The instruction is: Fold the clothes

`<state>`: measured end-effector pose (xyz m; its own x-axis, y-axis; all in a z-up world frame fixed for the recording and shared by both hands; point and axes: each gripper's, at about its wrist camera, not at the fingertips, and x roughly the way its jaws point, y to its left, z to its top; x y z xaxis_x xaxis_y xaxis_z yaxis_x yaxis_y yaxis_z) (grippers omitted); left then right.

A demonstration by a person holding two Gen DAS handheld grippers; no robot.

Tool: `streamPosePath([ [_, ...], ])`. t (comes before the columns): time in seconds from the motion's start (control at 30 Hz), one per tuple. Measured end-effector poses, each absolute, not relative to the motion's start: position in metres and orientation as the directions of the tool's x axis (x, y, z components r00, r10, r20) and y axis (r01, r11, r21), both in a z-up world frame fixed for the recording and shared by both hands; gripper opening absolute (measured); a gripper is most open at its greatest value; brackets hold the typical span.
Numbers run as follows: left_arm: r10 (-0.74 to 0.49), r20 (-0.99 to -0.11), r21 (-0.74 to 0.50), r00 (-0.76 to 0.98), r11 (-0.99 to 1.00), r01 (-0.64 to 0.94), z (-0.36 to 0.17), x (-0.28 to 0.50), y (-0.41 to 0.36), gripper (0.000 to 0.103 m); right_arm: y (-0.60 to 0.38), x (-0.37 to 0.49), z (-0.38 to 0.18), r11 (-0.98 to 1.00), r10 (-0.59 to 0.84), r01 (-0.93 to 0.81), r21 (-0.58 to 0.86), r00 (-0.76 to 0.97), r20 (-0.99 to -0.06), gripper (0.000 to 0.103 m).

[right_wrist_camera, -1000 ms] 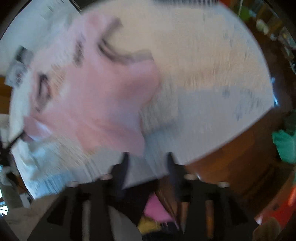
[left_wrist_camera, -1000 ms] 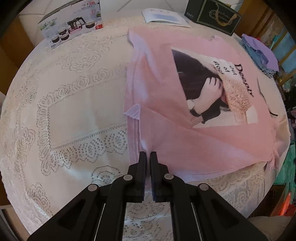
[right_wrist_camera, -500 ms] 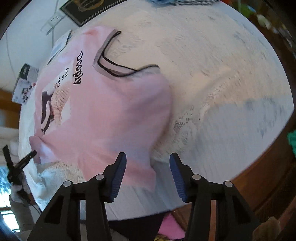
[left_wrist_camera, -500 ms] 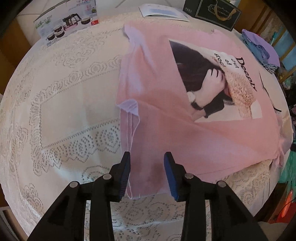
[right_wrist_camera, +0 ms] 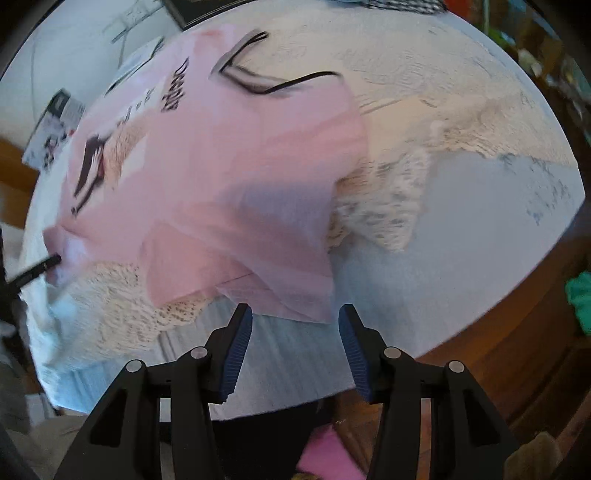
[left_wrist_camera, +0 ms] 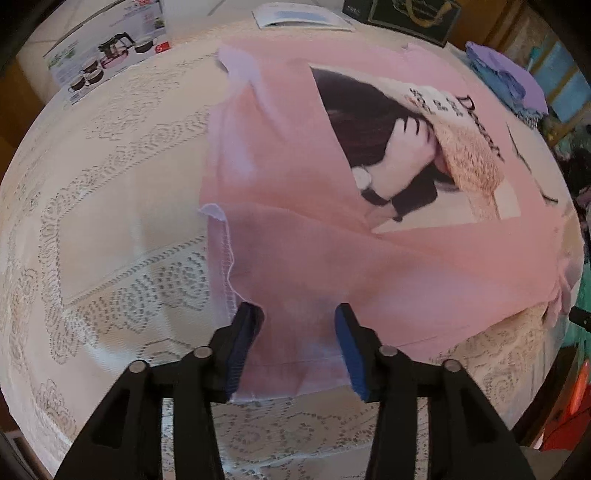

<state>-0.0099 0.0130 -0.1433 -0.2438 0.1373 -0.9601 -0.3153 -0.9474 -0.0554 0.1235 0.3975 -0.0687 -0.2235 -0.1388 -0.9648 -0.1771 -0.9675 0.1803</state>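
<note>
A pink T-shirt (left_wrist_camera: 332,258) with a photo print (left_wrist_camera: 406,147) lies spread on a round table under a lace tablecloth (left_wrist_camera: 110,221). My left gripper (left_wrist_camera: 295,314) points down over the shirt's near hem corner. Its jaws are opening, and the hem lies loose between the blue pads. In the right wrist view the same shirt (right_wrist_camera: 221,166) shows its black-trimmed neckline at the top. My right gripper (right_wrist_camera: 294,314) stands open just over the sleeve edge, which reaches the gap between its fingertips without being pinched. A black finger (right_wrist_camera: 44,263) of the other gripper shows at the shirt's far corner.
A tea-set box (left_wrist_camera: 107,62), a booklet (left_wrist_camera: 303,16) and a dark gift box (left_wrist_camera: 406,14) sit along the far edge. A purple and blue clothes pile (left_wrist_camera: 509,81) lies at the far right. The table's rim (right_wrist_camera: 480,325) curves close to the right gripper.
The left jaws went from shut to open and sank onto the hem corner. The right gripper dropped toward the sleeve, and its jaws narrowed slightly.
</note>
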Motion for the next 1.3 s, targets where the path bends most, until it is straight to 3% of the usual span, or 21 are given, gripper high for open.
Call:
streamPosePath([
  [0.07,0.119,-0.953,-0.023,-0.278,-0.946,-0.324,-0.145,-0.008,0.018,0.05,0.391,0.122,-0.073,-0.978,-0.085,-0.168,0.122,-0.212,-0.973,0.047],
  [0.1,0.109,-0.949,-0.007,-0.295,-0.945,-0.327,-0.145,-0.007,0.02,0.039,0.388,0.121,-0.076,-0.982,-0.058,-0.163,0.093,-0.207,-0.977,0.021],
  [0.13,0.11,-0.947,-0.004,-0.301,-0.943,-0.332,-0.144,-0.006,0.021,0.01,0.384,0.12,-0.078,-0.985,-0.031,-0.158,0.063,-0.202,-0.979,0.001],
  [0.17,0.113,-0.946,-0.004,-0.305,-0.942,-0.336,-0.142,-0.006,0.022,0.002,0.381,0.12,-0.081,-0.988,-0.003,-0.152,0.034,-0.197,-0.98,0.001],
  [0.37,0.188,-0.916,-0.073,-0.354,-0.946,-0.315,-0.106,-0.002,0.011,0.002,0.388,0.126,-0.006,-0.98,-0.051,-0.16,0.114,-0.353,-0.934,0.001],
  [0.63,0.258,-0.842,-0.121,-0.474,-0.946,-0.299,-0.023,-0.037,-0.005,0.002,0.395,0.048,0.084,-0.993,-0.082,-0.024,0.113,-0.534,-0.841,0.001],
  [0.9,0.198,-0.835,-0.119,-0.513,-0.976,-0.184,-0.003,-0.161,-0.007,0.002,0.391,-0.134,0.108,-0.99,-0.117,0.132,0.051,-0.563,-0.818,0.001],
  [1.07,0.197,-0.852,-0.13,-0.486,-0.977,-0.169,-0.008,-0.197,0.002,0.003,0.382,-0.243,0.098,-0.987,-0.118,0.156,0.039,-0.54,-0.833,0.001],
  [1.1,0.198,-0.856,-0.13,-0.477,-0.976,-0.172,-0.01,-0.195,0.003,0.008,0.38,-0.259,0.09,-0.987,-0.119,0.157,0.043,-0.519,-0.846,0.001],
  [1.2,0.193,-0.88,-0.129,-0.434,-0.977,-0.172,-0.024,-0.168,0.009,0.046,0.376,-0.283,0.061,-0.984,-0.13,0.172,0.057,-0.452,-0.883,0.001],
  [1.3,0.202,-0.904,-0.146,-0.376,-0.974,-0.174,-0.044,-0.133,0.018,0.048,0.373,-0.279,0.033,-0.98,-0.15,0.183,0.082,-0.4,-0.904,0.001],
])
